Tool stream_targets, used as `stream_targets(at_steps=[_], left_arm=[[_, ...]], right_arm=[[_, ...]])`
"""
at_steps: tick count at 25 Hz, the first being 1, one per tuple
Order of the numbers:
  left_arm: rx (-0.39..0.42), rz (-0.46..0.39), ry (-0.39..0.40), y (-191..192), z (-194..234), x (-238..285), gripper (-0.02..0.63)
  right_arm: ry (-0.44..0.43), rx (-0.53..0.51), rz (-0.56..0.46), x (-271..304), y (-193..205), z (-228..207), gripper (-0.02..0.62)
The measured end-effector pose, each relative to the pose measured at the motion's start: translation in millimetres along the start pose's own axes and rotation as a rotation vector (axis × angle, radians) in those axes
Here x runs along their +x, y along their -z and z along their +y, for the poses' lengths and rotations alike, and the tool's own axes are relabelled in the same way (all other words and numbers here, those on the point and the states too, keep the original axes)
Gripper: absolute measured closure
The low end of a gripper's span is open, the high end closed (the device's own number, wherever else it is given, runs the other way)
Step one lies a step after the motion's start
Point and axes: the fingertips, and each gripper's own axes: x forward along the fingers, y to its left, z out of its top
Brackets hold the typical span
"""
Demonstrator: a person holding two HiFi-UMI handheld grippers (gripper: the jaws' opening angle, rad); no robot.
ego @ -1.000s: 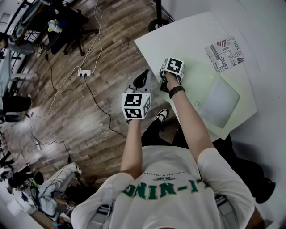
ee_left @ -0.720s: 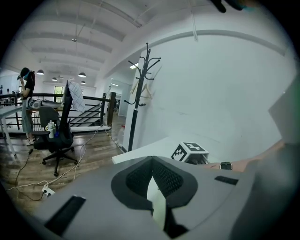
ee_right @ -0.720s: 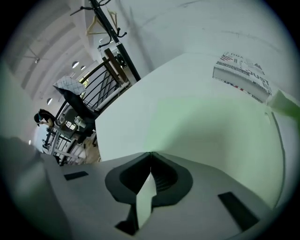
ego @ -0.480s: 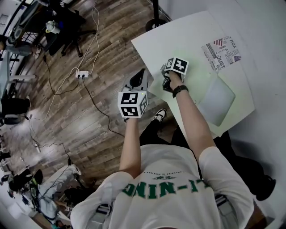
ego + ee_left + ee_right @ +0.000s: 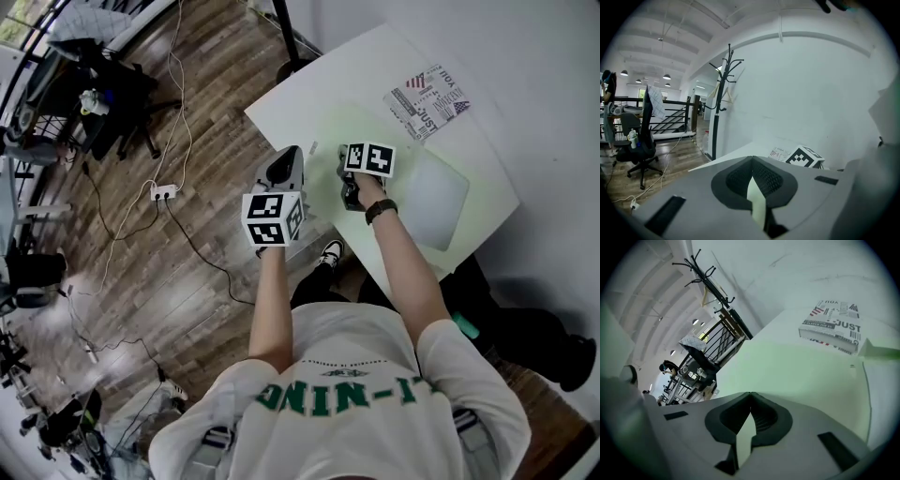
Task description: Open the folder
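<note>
A pale green folder (image 5: 375, 127) lies flat on the white table (image 5: 281, 103), with a translucent grey pocket sheet (image 5: 433, 202) on its right part. My left gripper (image 5: 289, 157) is at the table's left edge. In the left gripper view its jaws (image 5: 752, 159) are shut, with a thin pale green sheet edge between the pads. My right gripper (image 5: 347, 173) is over the folder's near left part. Its jaws (image 5: 750, 393) are also shut on a thin pale sheet, and the folder (image 5: 787, 364) spreads out ahead of them.
A printed leaflet (image 5: 427, 98) lies at the table's far right, also seen ahead of the right gripper as a leaflet (image 5: 834, 326). A coat stand (image 5: 723, 93) rises beyond the table's left corner. An office chair (image 5: 640, 140) and cables with a power strip (image 5: 161, 192) are on the wooden floor.
Both grippers have lifted slightly and shifted over the table's near left part. The head view has swung, so the table sits more to the middle.
</note>
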Motion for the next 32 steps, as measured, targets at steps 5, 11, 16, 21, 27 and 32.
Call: stream_targets(at_steps=[5,11,16,21,27,32], left_arm=[[0.049,-0.014,0.079,-14,-42,15,0.592],[0.105,-0.034,0.187,-33,-106,33,0.592],[0.146,-0.035,0.278,-37,-167,50,0.592],[0.191,-0.040,0.357,-45,-226,62,0.592],[0.240,-0.065,0.425,-58,-290,71,0.592],[0.263,-0.092,0.459,-74,-333,71,0.592]], right_arm=[[0.031,0.054,-0.112,-50,-19,-27,0.580],[0.080,0.080,-0.235,-120,-33,-72,0.580],[0.147,0.084,-0.339,-185,-39,-120,0.580],[0.243,0.063,-0.459,-258,-45,-165,0.581],[0.327,-0.061,-0.569,-334,-54,-206,0.581],[0.392,-0.115,-0.676,-403,-64,-219,0.581]])
